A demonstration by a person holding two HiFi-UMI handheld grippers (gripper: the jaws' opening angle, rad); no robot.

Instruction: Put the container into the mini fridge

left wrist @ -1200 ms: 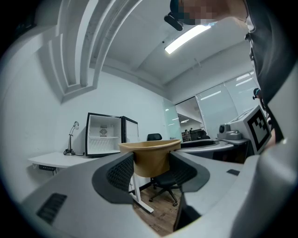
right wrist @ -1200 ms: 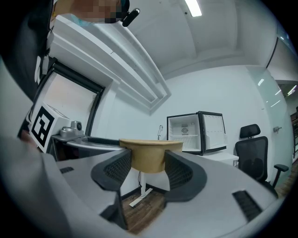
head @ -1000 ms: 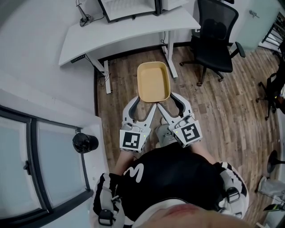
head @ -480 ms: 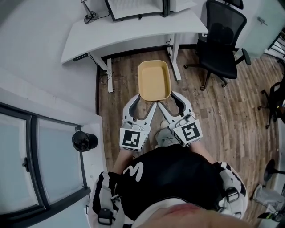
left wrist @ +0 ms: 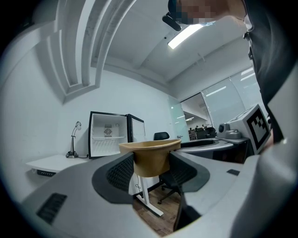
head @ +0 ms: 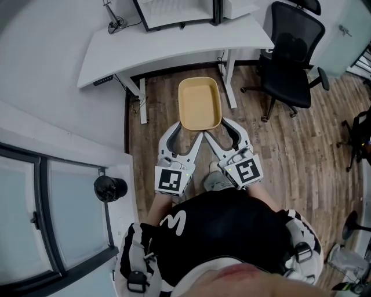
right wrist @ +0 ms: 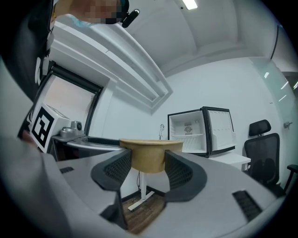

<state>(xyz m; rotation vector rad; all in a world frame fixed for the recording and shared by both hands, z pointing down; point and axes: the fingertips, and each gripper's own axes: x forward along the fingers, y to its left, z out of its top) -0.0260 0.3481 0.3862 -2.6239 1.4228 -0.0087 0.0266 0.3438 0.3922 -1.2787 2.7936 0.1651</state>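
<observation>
A tan, empty, rounded-rectangular container (head: 199, 103) is held level above the wood floor, in front of the person. My left gripper (head: 188, 133) is shut on its near left edge and my right gripper (head: 221, 131) on its near right edge. In the left gripper view the container (left wrist: 150, 156) sits between the black pads of the left gripper (left wrist: 151, 168). The right gripper view shows the container (right wrist: 149, 156) clamped the same way in the right gripper (right wrist: 148, 168). The mini fridge (head: 173, 10) stands open on the white desk (head: 174, 47), its white inside showing (left wrist: 108, 139) (right wrist: 190, 132).
A black office chair (head: 293, 58) stands right of the desk. A small lamp (head: 110, 16) sits on the desk left of the fridge. A white ledge with a black round object (head: 110, 188) and a window frame lie to the left. The desk legs (head: 141, 98) stand ahead.
Both grippers keep their hold on the container. The desk, fridge and chair have shifted slightly in view as the person and container drift toward the desk.
</observation>
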